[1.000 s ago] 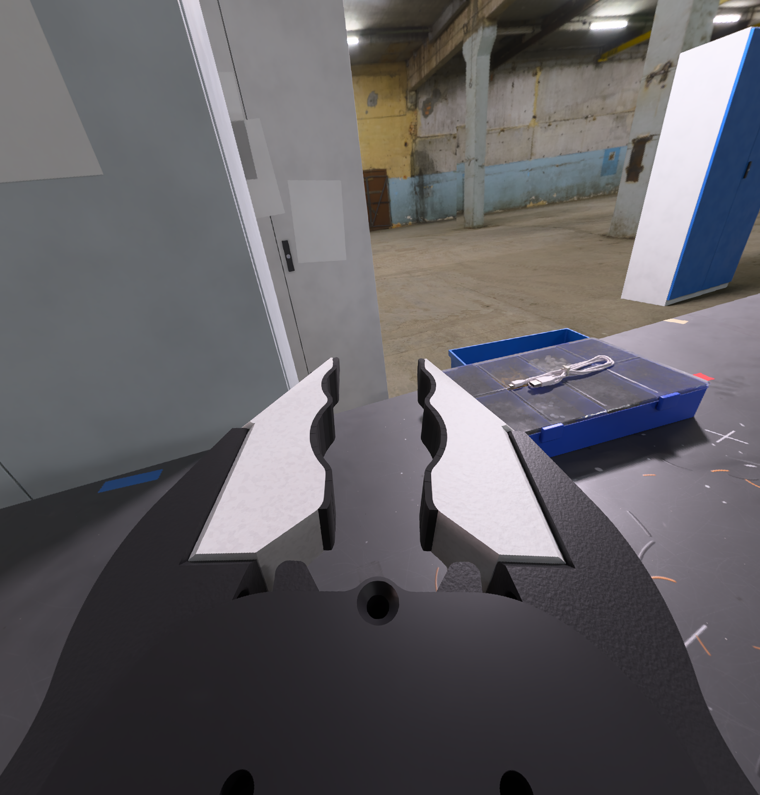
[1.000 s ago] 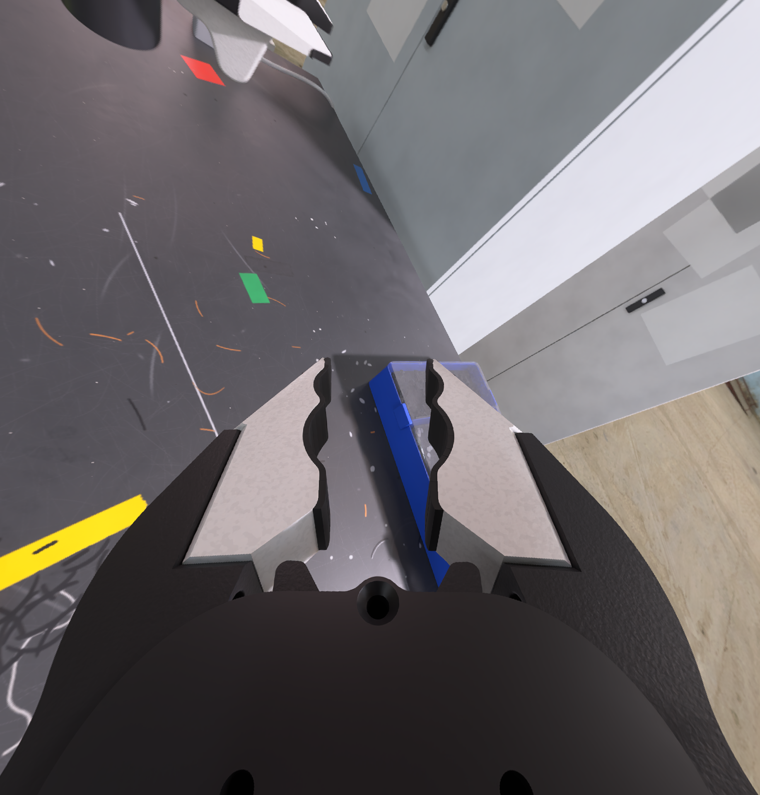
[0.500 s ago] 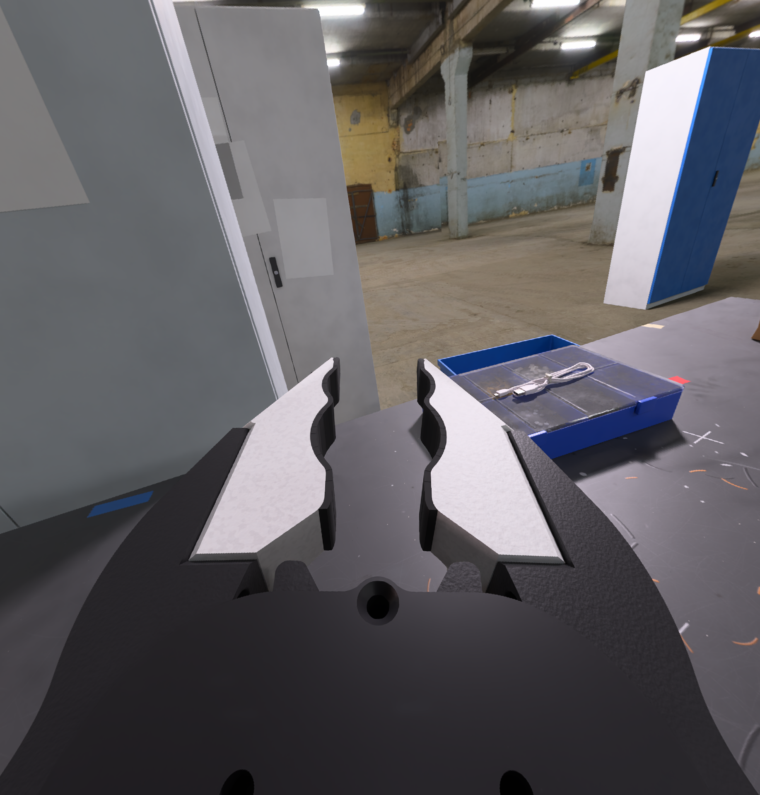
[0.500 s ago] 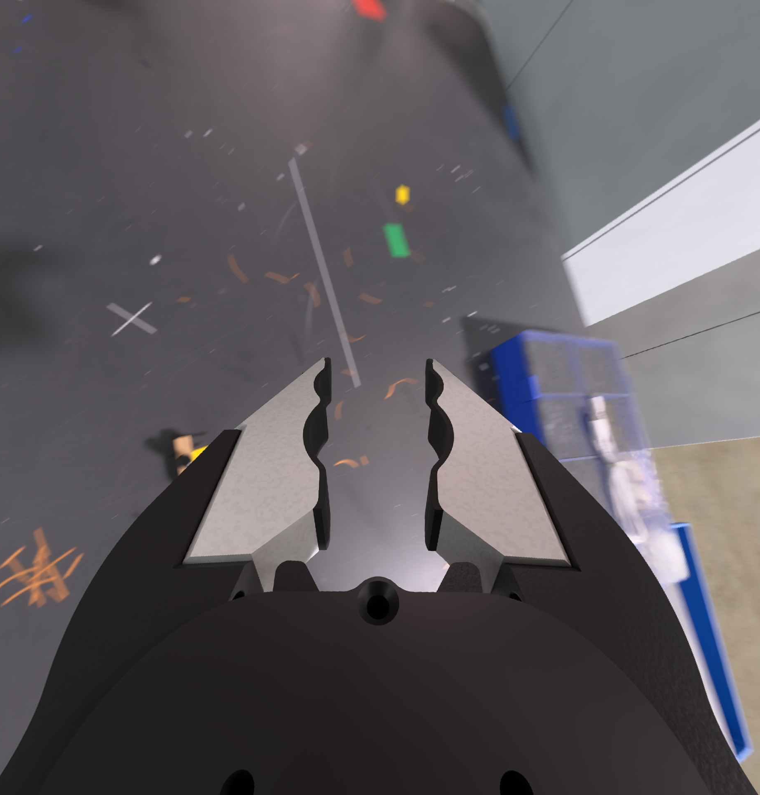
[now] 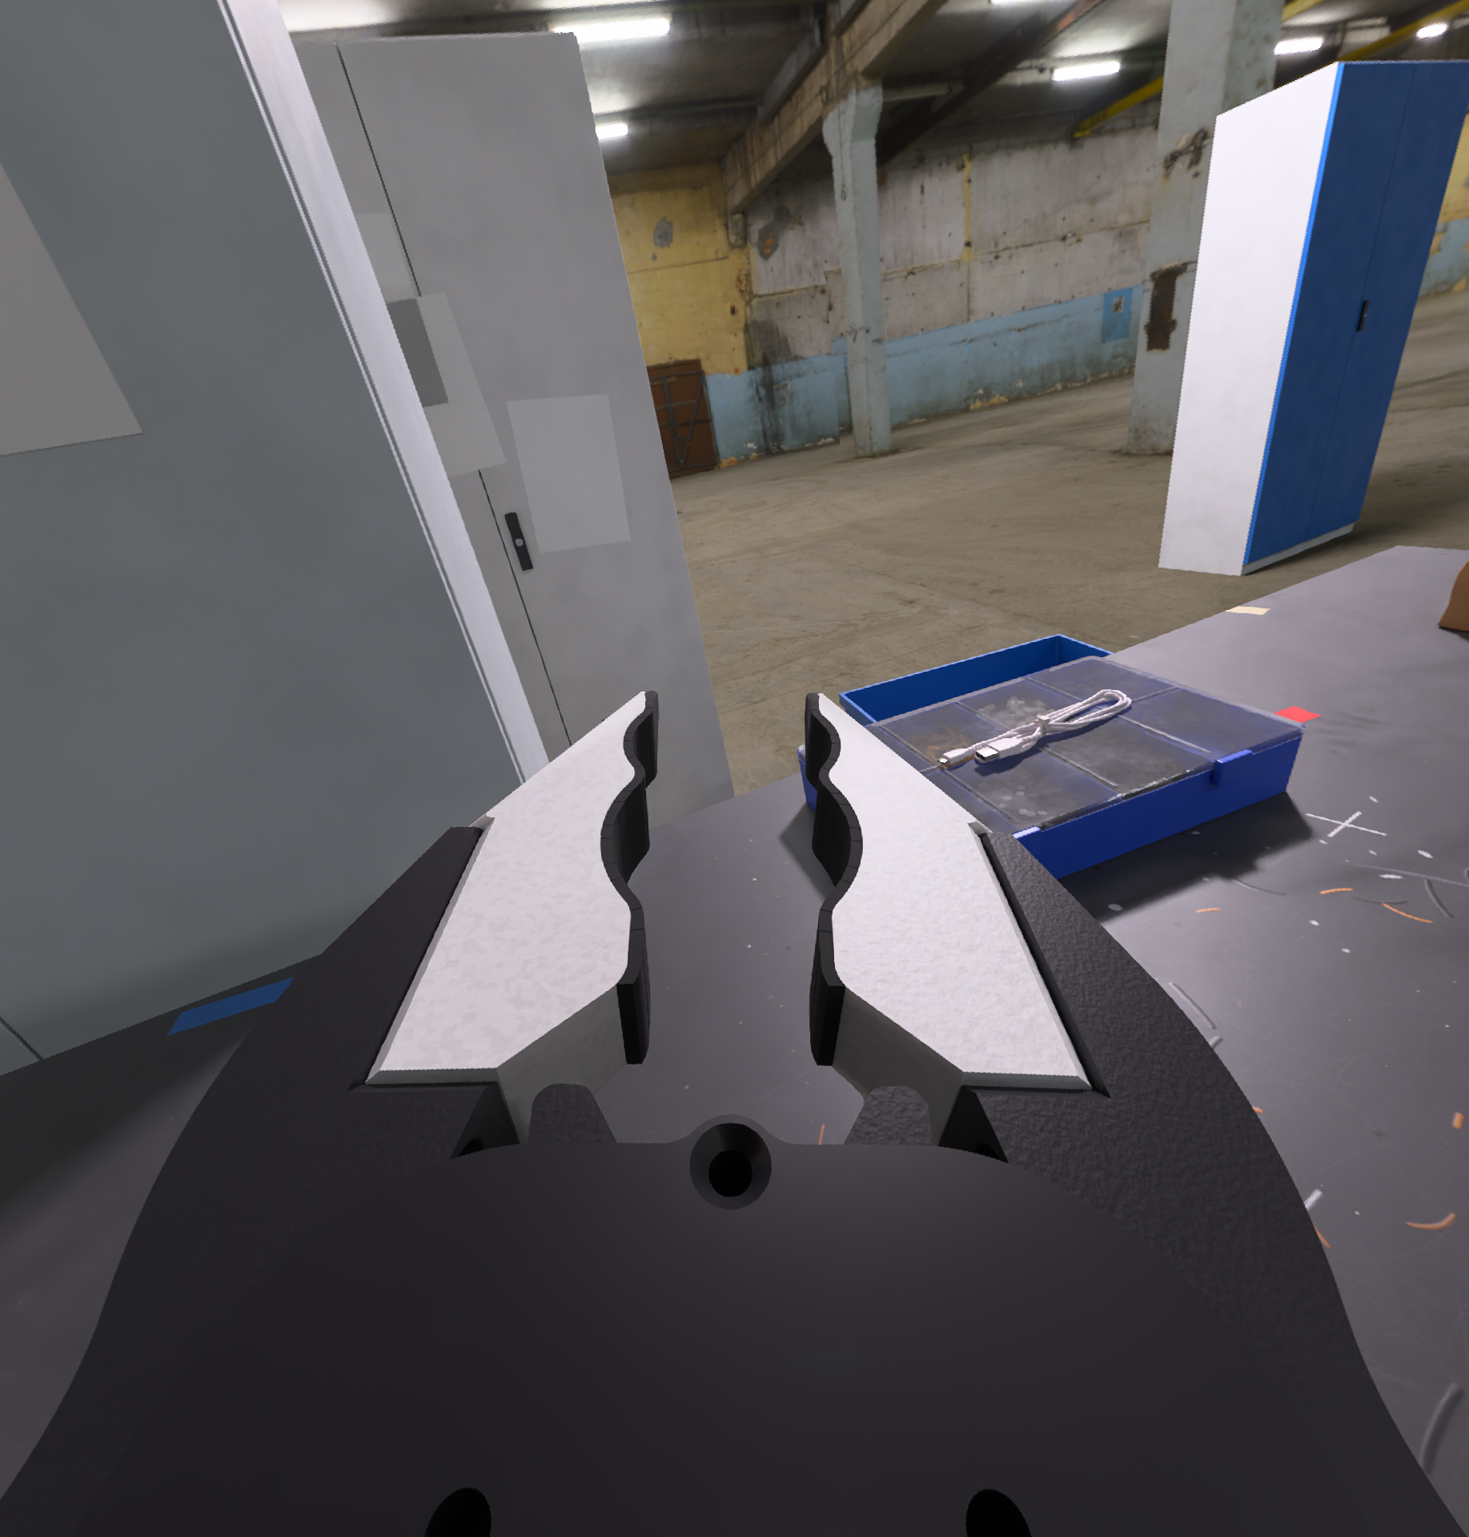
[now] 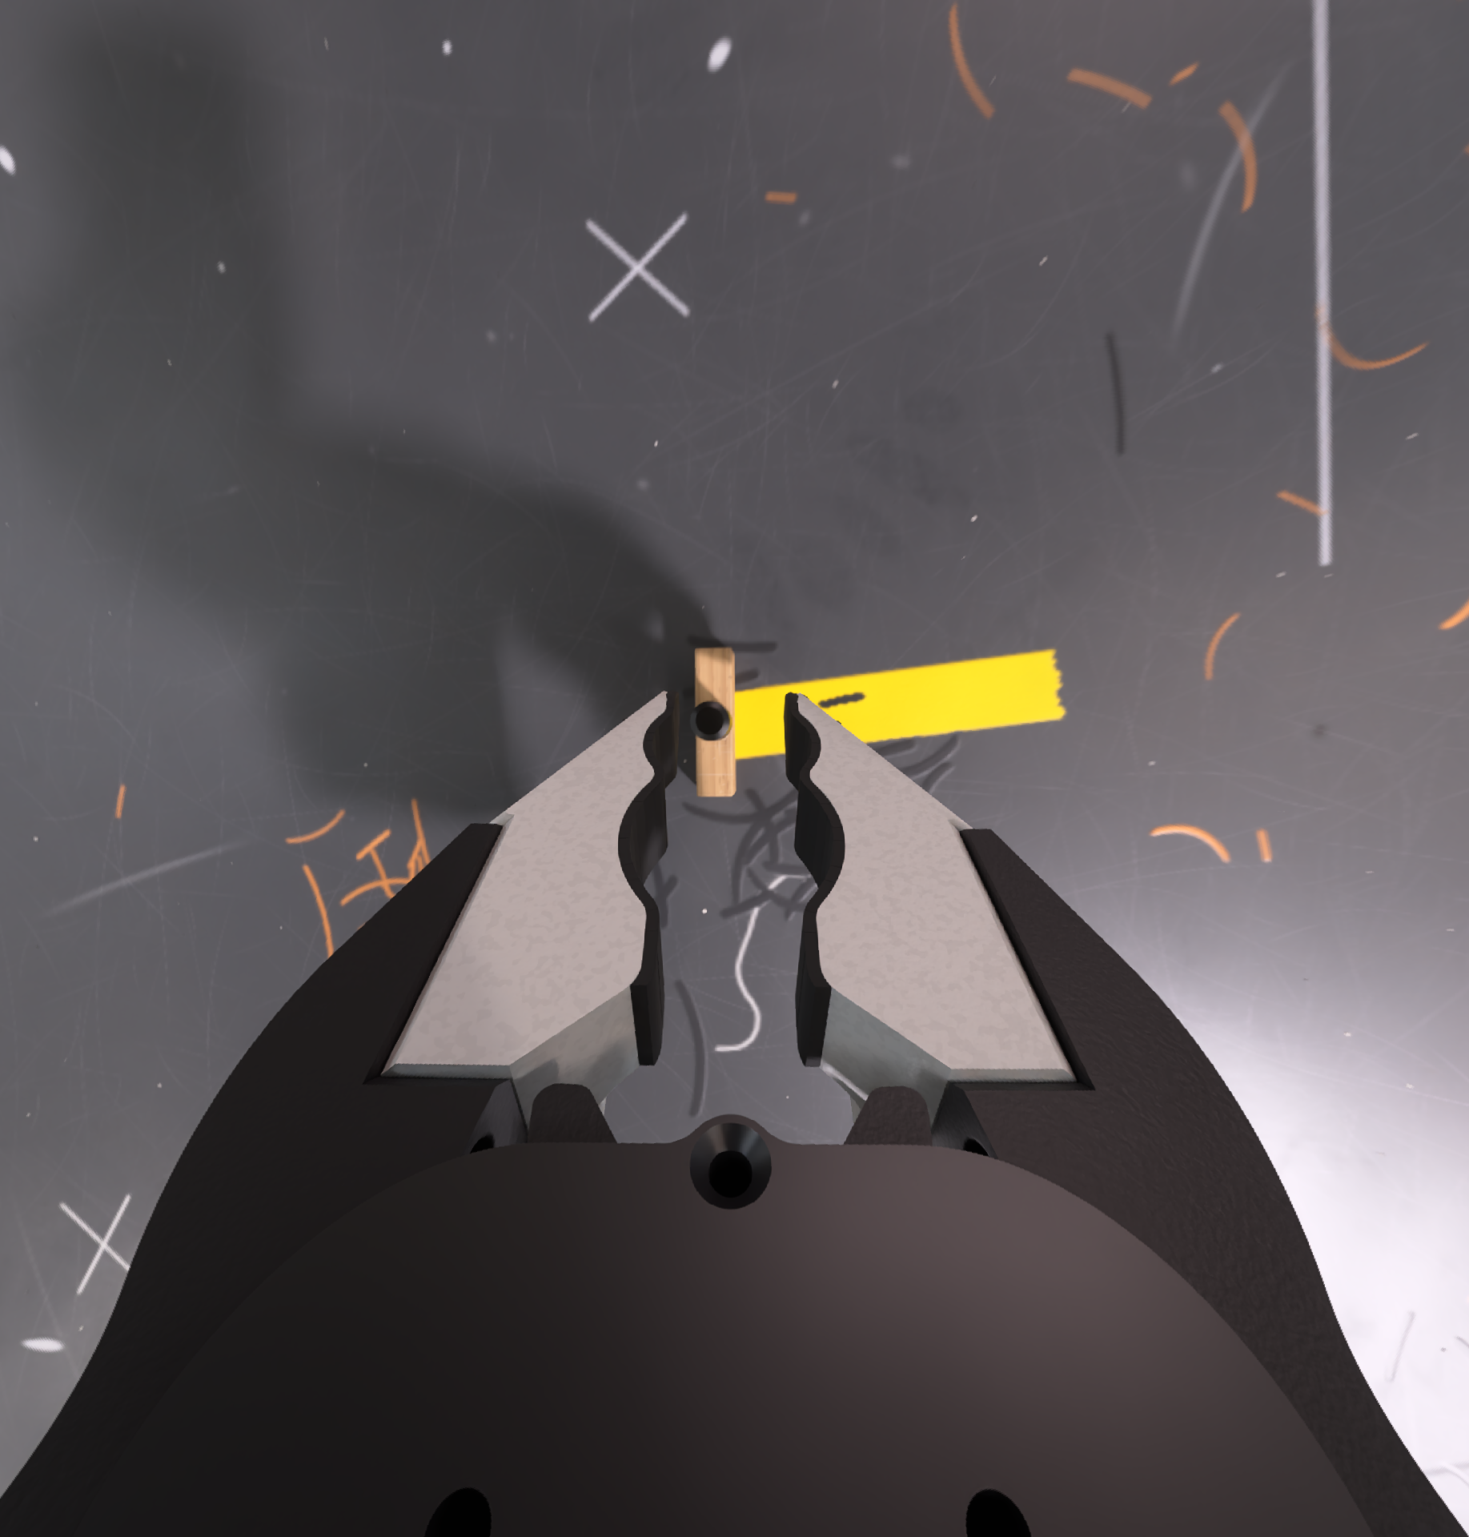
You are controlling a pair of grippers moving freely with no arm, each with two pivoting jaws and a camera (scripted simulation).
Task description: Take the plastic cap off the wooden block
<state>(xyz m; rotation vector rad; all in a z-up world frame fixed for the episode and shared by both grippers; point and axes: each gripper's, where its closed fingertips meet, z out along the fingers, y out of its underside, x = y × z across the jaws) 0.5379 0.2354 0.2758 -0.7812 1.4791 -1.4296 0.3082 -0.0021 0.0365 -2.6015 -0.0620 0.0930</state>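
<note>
Wooden block lies flat on the dark table, and you can see it in your right wrist view, past the tips of your right gripper. It is a small, thin, light brown piece. A little black round cap sits in its middle. The block is just beside the left fingertip, a bit nearer to it than to the other one. A strip of yellow tape is stuck on the table next to the block, running off to the right. Your right gripper's jaws are apart and hold nothing.

Your left gripper has its jaws apart too, with nothing between them. Ahead of it, to the right, a blue box with a clear lid sits on the table near the edge. The lid is closed. The box is split into small parts inside. A white cable, coiled up, shows through the lid, though you cannot tell if it lies inside or on top.
</note>
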